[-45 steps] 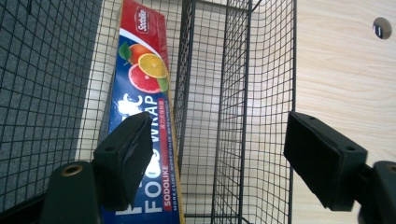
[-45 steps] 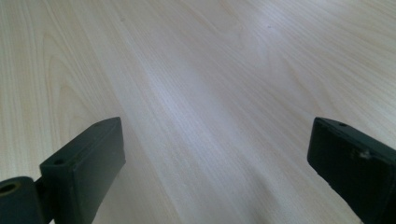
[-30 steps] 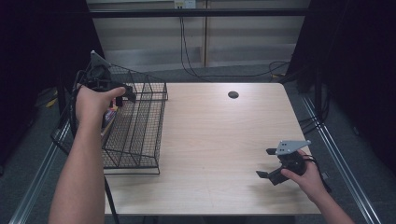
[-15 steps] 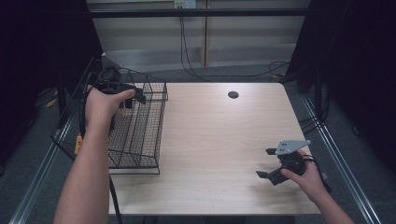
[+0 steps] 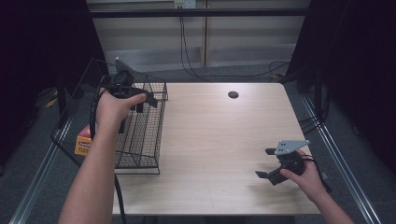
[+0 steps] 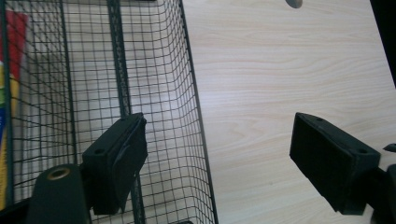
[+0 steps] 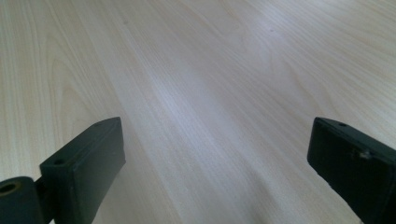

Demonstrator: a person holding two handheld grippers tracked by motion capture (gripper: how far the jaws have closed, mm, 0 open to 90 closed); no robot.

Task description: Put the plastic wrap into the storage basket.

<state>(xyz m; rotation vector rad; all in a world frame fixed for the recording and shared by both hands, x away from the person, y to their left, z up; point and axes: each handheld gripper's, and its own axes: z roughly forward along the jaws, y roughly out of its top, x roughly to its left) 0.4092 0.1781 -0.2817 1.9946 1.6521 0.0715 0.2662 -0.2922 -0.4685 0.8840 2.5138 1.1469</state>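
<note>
- High view: a black wire basket sits at the left edge of the counter, its long axis running from the lower part of the frame toward the top. Its open top faces up, and a second wire frame leans out past the counter's edge at the far left.
- The left gripper hovers over the basket's far end, upper left of the frame, jaws spread and empty — probably placed to reach in or take the rim.
- A yellow and red box lies at the left, outside the near basket wall; whether it rests in the outer frame I cannot tell.
- The right gripper rests low at the lower right, jaws wide, holding nothing — seemingly parked.
- Left gripper view: the jaws stand well apart astride the basket's wall, one inside the mesh, one over bare wood. Colourful packaging shows at the left edge.
- Right gripper view: wide-open jaws frame bare wood.
</note>
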